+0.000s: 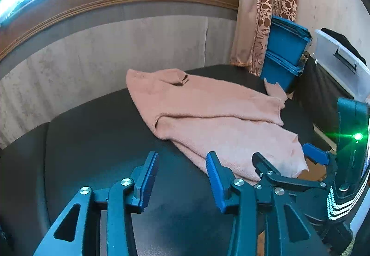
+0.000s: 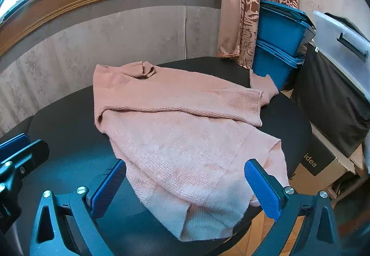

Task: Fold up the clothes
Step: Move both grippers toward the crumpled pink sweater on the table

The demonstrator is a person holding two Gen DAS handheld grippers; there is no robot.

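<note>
Pink sweater [image 2: 185, 131] on black table [image 2: 69, 140], stacked blue bins [image 2: 277, 47] behind

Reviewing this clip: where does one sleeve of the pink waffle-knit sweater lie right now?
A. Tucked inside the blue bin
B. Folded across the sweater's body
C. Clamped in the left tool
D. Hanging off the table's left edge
B: the sleeve lies flat across the body of the pink waffle-knit sweater on the black table, while the left tool and right tool are both open and hold nothing.
</note>
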